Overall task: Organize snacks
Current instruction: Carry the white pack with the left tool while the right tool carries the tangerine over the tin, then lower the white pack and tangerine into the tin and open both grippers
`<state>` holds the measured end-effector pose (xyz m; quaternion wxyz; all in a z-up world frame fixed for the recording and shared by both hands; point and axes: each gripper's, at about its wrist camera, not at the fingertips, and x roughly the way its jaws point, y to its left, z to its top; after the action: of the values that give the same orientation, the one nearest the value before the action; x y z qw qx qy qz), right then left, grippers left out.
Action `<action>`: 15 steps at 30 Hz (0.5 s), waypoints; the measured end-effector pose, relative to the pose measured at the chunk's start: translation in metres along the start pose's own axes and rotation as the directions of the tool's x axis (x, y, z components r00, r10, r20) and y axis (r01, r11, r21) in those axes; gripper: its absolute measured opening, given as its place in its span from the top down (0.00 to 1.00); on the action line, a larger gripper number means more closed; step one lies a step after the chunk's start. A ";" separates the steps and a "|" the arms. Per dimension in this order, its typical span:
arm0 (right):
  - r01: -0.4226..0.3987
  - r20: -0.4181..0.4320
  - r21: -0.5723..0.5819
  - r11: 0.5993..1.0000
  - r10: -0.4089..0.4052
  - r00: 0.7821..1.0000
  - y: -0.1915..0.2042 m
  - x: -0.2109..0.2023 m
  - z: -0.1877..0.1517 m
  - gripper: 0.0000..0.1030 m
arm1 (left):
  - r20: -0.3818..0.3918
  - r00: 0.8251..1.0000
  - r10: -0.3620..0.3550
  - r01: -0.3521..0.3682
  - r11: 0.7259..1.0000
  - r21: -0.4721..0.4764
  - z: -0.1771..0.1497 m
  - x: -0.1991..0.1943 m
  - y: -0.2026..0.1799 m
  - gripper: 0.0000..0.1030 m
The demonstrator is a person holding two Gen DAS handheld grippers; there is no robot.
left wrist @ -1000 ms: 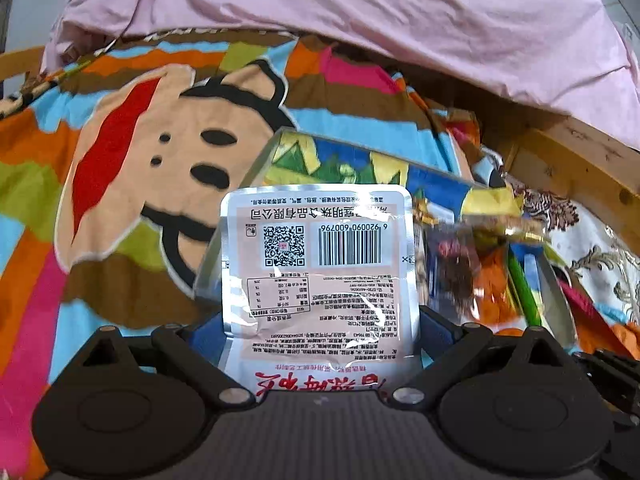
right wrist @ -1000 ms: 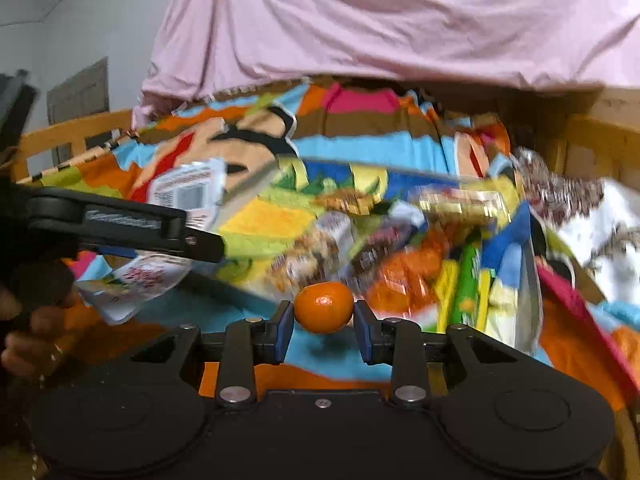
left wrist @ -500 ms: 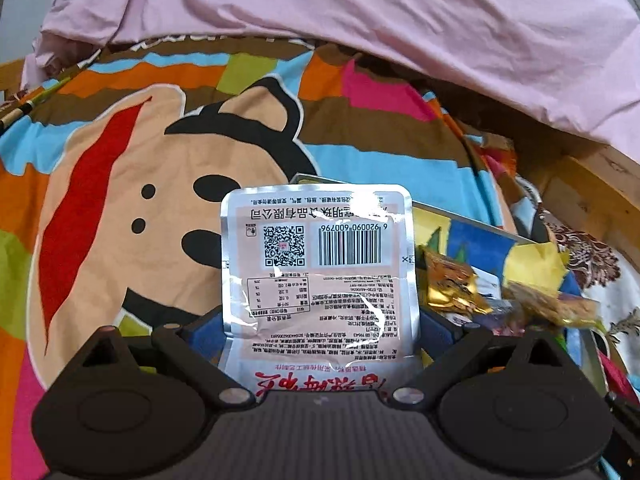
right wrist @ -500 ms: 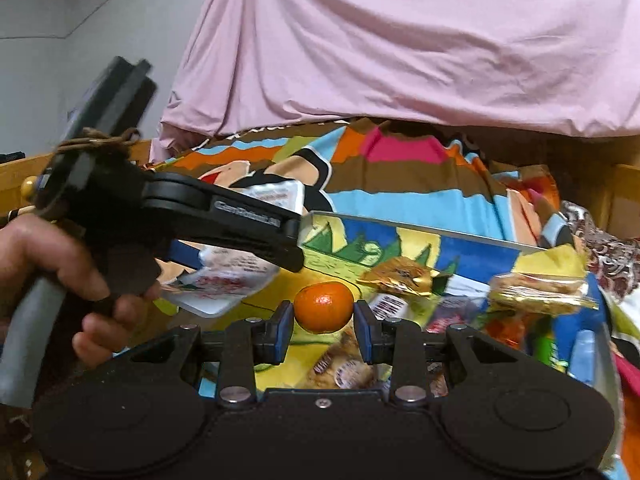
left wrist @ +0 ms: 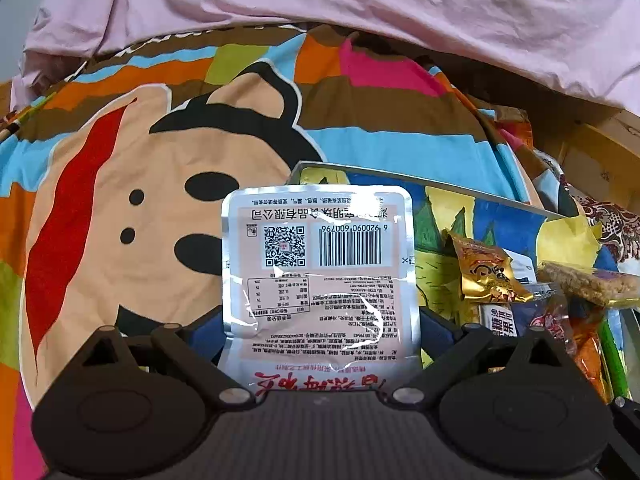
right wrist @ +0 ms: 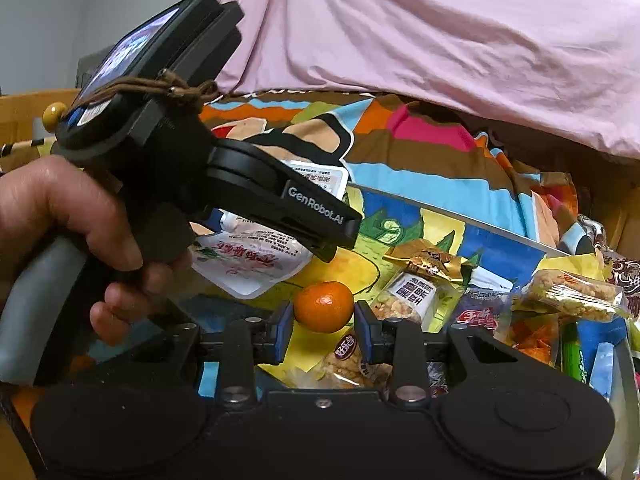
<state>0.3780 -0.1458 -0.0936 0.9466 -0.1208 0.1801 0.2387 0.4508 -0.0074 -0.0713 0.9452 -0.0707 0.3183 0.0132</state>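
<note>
My left gripper point(left wrist: 320, 332) clamps pouch point(left wrist: 320, 264); right gripper point(right wrist: 324, 322) pinches orange point(right wrist: 324, 306). Box point(left wrist: 500, 204) lies ahead-right of pouch, directly under orange; right nearer.

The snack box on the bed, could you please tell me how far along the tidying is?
Several wrapped snacks already lie in the box, such as a gold packet and a rice bar. In hand: the left gripper holds a white pouch, and the right gripper holds a small orange. Both are over or near the box, not yet dropped in.
</note>
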 end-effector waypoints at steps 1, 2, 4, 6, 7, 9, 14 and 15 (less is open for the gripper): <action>0.001 -0.002 -0.003 1.000 -0.001 1.000 0.001 0.000 -0.001 0.65 | 0.003 1.000 0.003 -0.003 1.000 0.003 -0.001 0.000 -0.001 0.05; 0.003 -0.005 -0.006 1.000 -0.003 1.000 0.002 0.001 -0.001 0.65 | 0.007 1.000 0.007 -0.008 1.000 0.012 -0.002 0.000 -0.002 0.05; 0.003 -0.008 -0.009 1.000 -0.003 1.000 0.002 0.002 -0.001 0.65 | 0.012 1.000 0.017 -0.017 0.999 0.032 -0.003 0.000 -0.004 0.05; 0.004 -0.010 -0.009 1.000 -0.004 1.000 0.001 0.002 -0.002 0.65 | 0.012 1.000 0.022 -0.023 0.999 0.044 -0.004 0.000 -0.006 0.05; 0.006 -0.013 -0.010 1.000 -0.006 1.000 0.001 0.003 -0.002 0.65 | 0.011 1.000 0.022 -0.022 0.999 0.045 -0.004 0.000 -0.005 0.05; 0.009 -0.013 -0.014 1.000 -0.009 1.000 0.002 0.003 -0.002 0.64 | 0.009 1.000 0.021 -0.021 0.999 0.043 -0.004 0.001 -0.005 0.05; 0.014 -0.015 -0.026 1.000 -0.014 1.000 0.004 0.003 -0.003 0.62 | -0.006 1.000 0.025 -0.025 0.999 0.039 -0.006 0.003 -0.005 0.05; 0.015 -0.015 -0.026 1.000 -0.015 1.000 0.004 0.003 -0.003 0.60 | -0.007 1.000 0.026 -0.026 0.999 0.042 -0.006 0.003 -0.005 0.05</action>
<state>0.3779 -0.1419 -0.0978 0.9453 -0.1360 0.1832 0.2331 0.4501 -0.0134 -0.0772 0.9451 -0.0468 0.3229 0.0186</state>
